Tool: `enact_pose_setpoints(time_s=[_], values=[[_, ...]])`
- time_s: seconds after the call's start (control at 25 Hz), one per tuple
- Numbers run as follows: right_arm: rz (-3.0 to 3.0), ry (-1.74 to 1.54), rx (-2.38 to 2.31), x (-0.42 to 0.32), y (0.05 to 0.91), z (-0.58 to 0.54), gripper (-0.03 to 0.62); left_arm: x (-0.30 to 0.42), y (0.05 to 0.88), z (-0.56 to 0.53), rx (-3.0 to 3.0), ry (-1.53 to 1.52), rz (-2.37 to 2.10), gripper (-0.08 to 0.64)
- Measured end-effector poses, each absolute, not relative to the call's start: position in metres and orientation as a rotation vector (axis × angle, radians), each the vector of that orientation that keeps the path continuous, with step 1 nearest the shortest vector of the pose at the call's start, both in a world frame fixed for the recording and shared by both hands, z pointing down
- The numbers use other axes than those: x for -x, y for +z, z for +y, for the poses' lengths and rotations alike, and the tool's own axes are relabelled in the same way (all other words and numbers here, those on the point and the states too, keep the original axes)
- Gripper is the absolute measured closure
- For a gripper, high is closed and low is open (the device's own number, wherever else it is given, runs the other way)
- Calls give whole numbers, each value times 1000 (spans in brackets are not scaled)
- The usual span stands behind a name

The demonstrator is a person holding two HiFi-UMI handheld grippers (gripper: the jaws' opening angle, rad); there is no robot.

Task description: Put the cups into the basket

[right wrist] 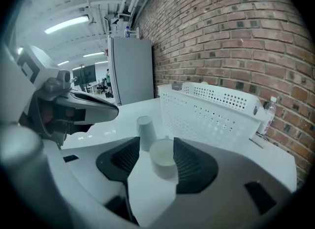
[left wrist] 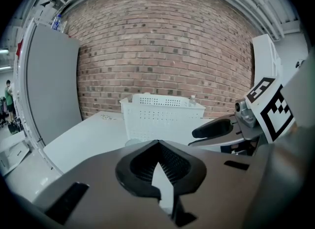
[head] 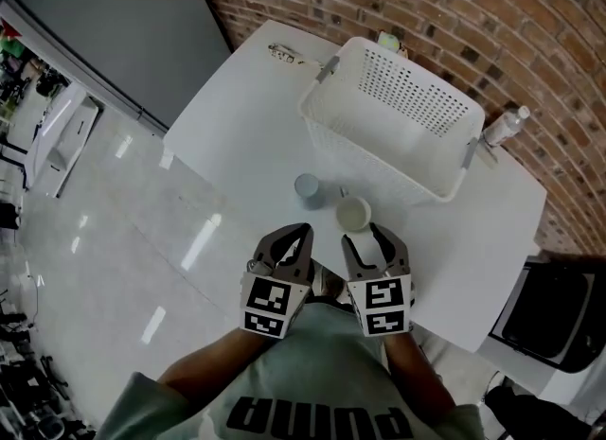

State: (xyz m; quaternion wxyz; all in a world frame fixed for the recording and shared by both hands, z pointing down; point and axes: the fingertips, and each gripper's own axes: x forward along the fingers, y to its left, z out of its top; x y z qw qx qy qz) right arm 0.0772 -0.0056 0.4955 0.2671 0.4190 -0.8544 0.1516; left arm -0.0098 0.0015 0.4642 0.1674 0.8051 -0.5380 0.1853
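Although two cups are due in the white basket, neither is in it, and what shows of its floor is bare. Both stand on the white table just in front of it: a grey cup and an upright cream cup. The right gripper has its jaws apart around the cream cup (not yet squeezed, I judge). The left gripper is closed on nothing. Whether a pad touches the cup is unclear. A small item at the table's far edge cannot be identified.
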Motion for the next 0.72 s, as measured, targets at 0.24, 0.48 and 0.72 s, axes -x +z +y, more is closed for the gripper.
enact_pose_setpoints(time_s=[0.24,0.48,0.72], values=[[-2237,432,-1086,-75,527,-17,291,11,486,-12,-2274,569,-1488,557],[-2175,461,-1055,-71,557,-33,236,15,507,-21,-2255,600,-1436,557],[-2142,461,-1013,-64,576,-47,216,14,521,-30,-2259,626,-1388,557]])
